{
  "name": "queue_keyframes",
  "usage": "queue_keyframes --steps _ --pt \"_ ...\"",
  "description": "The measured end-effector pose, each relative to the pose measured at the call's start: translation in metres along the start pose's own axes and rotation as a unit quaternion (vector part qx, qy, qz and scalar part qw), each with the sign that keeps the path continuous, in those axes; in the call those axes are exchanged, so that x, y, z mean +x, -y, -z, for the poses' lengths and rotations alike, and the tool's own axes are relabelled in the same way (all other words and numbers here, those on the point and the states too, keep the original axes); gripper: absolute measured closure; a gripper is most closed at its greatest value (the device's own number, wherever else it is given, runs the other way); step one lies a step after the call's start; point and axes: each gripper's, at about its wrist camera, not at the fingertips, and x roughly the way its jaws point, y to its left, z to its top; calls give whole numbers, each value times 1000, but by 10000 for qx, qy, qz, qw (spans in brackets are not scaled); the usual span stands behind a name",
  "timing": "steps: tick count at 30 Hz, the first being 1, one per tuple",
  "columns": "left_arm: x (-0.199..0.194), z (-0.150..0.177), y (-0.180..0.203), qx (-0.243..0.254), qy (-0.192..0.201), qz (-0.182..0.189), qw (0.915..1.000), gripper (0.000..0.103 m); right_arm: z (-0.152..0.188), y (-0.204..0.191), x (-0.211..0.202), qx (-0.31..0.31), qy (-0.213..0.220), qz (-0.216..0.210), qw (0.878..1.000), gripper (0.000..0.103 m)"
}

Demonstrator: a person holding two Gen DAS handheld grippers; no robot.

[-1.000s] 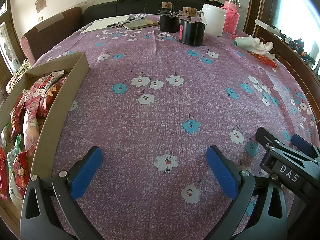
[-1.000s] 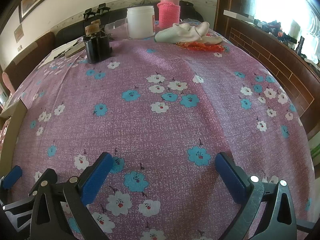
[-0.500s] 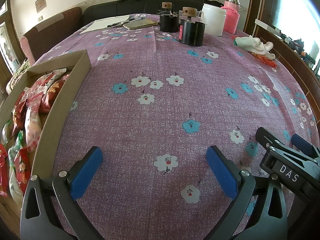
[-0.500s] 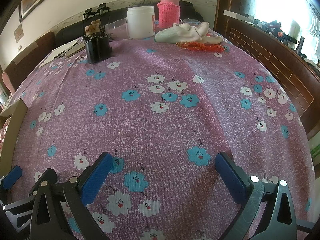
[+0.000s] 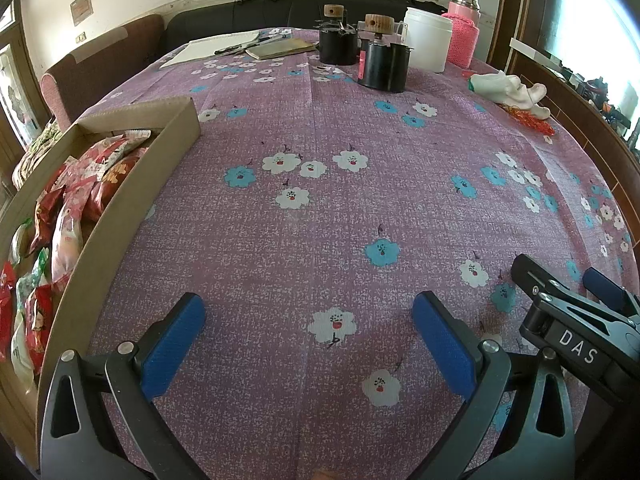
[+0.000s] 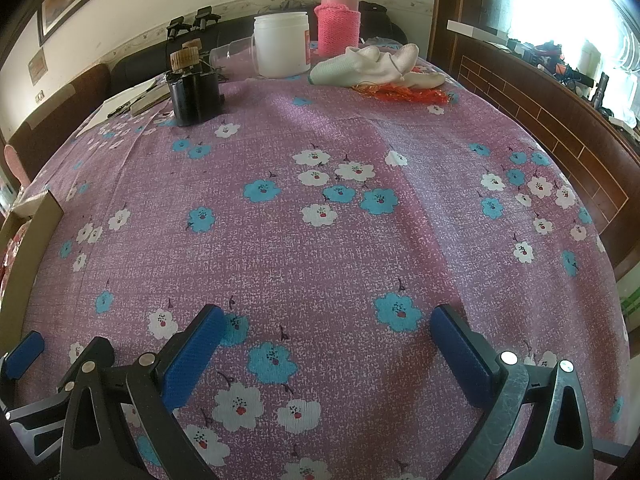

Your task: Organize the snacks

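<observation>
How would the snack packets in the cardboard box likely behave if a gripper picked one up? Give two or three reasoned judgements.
The snack packets look like thin, crinkled film with crimped ends, so one would probably flex and sag. Their puffy shape suggests they are light for their size. The glossy film may slip between the left gripper fingers; hard squeezing might crush the contents.

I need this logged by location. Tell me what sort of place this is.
Probably a home living or dining room: a table under a flowered cloth, a dark sofa behind it, and a pink flask and white tub of everyday clutter.
</observation>
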Motion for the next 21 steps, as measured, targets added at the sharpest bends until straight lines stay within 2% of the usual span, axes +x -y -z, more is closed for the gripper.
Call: queue_keyframes --steps 21 --pt "0 0 0 0 0 1 10000 0 0 1 0 0 0 0 10000 0"
